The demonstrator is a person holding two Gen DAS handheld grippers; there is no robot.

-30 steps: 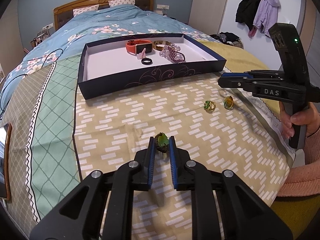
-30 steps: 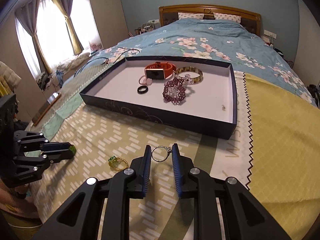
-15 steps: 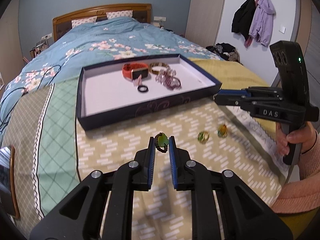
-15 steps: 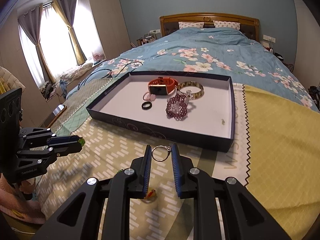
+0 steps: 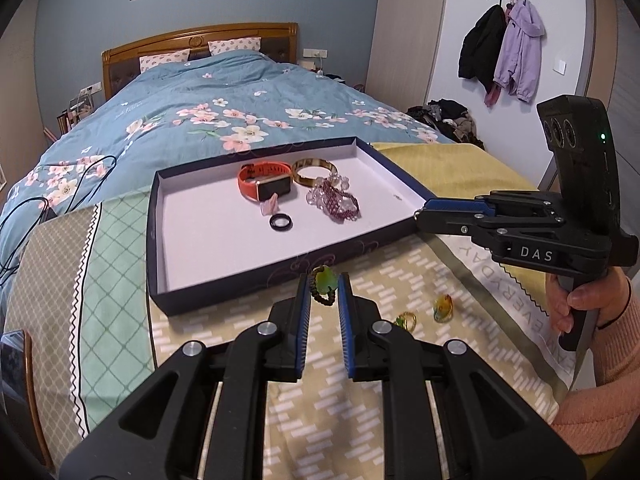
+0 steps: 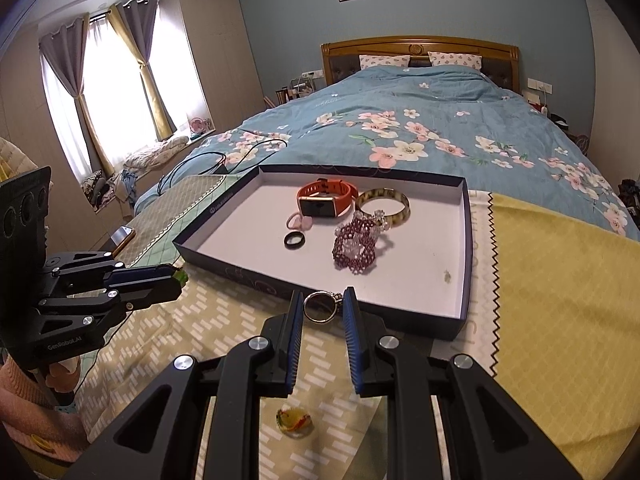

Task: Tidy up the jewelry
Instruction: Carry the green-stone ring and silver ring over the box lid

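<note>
Five pieces are already lying on the matte white floor of the shallow dark-blue tray (image 5: 224, 286): an orange rubbery watch (image 5: 264, 186), a glossy tortoiseshell bangle (image 6: 383, 203), a knobbly purple bead bracelet (image 6: 356, 246), a black ring (image 5: 280, 222) and a small pink piece. I am carrying two more just short of its near wall, my left claw (image 5: 324, 286) pinching a green-stone beaded ring (image 5: 324, 284) and my right claw (image 6: 322, 307) clamping a thin silver ring (image 6: 320, 307). Two gold rings (image 5: 406, 319) are waiting on the woven bedspread (image 5: 400, 280).

Tray (image 5: 224, 288) front half bare; jewelry (image 5: 304, 192) crowds rear.
</note>
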